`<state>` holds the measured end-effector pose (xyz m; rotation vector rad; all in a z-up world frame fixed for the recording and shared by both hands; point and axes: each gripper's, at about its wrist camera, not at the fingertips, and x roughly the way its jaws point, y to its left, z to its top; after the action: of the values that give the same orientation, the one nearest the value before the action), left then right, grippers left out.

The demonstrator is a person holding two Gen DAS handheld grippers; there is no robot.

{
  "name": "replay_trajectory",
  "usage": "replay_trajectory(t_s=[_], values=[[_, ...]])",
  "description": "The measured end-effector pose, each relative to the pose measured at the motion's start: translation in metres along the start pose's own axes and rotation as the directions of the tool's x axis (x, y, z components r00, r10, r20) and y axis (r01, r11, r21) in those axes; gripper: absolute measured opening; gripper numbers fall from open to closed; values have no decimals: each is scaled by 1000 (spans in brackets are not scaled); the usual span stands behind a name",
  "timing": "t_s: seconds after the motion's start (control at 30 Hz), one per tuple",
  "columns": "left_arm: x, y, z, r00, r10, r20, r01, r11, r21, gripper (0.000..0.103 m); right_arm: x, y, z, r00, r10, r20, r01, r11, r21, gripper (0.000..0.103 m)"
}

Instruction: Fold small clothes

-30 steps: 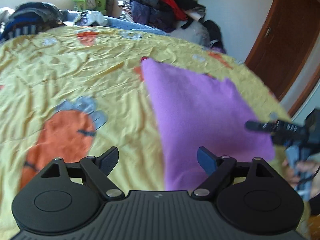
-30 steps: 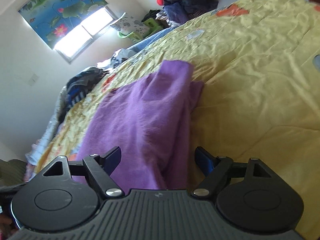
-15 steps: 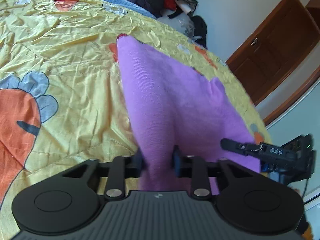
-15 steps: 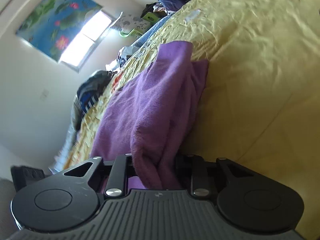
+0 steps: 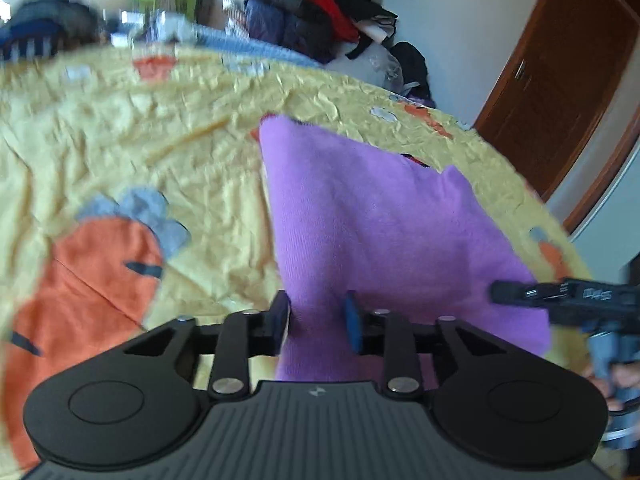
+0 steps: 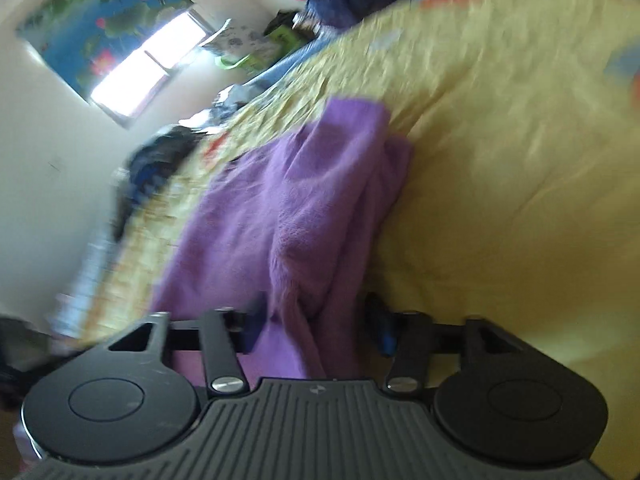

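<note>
Both tools' jaws, just reopened, straddle purple garment point(image 5: 384, 232) edges

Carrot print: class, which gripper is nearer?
Left. The left gripper is beside the carrot print, the right gripper across the purple garment; both have just been opening, garment between their fingers.

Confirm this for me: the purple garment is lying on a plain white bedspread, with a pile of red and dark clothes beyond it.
Not white or plain. The left wrist view shows the purple garment lying on a yellow bedspread printed with orange carrots. The pile of red and dark clothes beyond it is right.
</note>
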<state>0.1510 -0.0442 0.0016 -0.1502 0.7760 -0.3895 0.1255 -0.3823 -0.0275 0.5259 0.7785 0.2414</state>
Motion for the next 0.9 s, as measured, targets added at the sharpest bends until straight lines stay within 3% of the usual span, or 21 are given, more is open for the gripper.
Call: replay_trajectory(t_s=[0.03, 0.07, 0.1, 0.23, 0.33, 0.57, 0.7, 0.9], values=[[-6, -4, -3, 1000, 23, 8, -23, 1000, 16, 54, -10, 10, -4, 998, -63, 22, 64, 996, -57, 67], [-11, -7, -6, 999, 42, 13, -42, 999, 24, 77, -20, 19, -9, 993, -109, 44, 113, 988, -108, 68], [-17, -11, -11, 998, 54, 22, -55, 998, 32, 84, -28, 28, -14, 988, -139, 64, 147, 977, -151, 70], [-32, -26, -34, 992, 125, 14, -126, 989, 73, 84, -56, 57, -42, 980, -179, 82, 196, 935, -297, 76], [-40, -30, -52, 985, 172, 4, -172, 983, 63, 84, -69, 69, -65, 978, -198, 59, 207, 917, -340, 77], [-50, -34, -83, 971, 239, -11, -239, 971, 12, 86, -68, 100, -116, 976, -214, 43, 216, 913, -346, 81], [-53, -43, -97, 953, 300, 43, -302, 952, 52, 87, -52, 109, -131, 964, -259, 65, 266, 907, -327, 82], [-44, -43, -106, 948, 311, 64, -315, 947, 67, 91, -33, 100, -139, 945, -305, 121, 327, 907, -264, 83]])
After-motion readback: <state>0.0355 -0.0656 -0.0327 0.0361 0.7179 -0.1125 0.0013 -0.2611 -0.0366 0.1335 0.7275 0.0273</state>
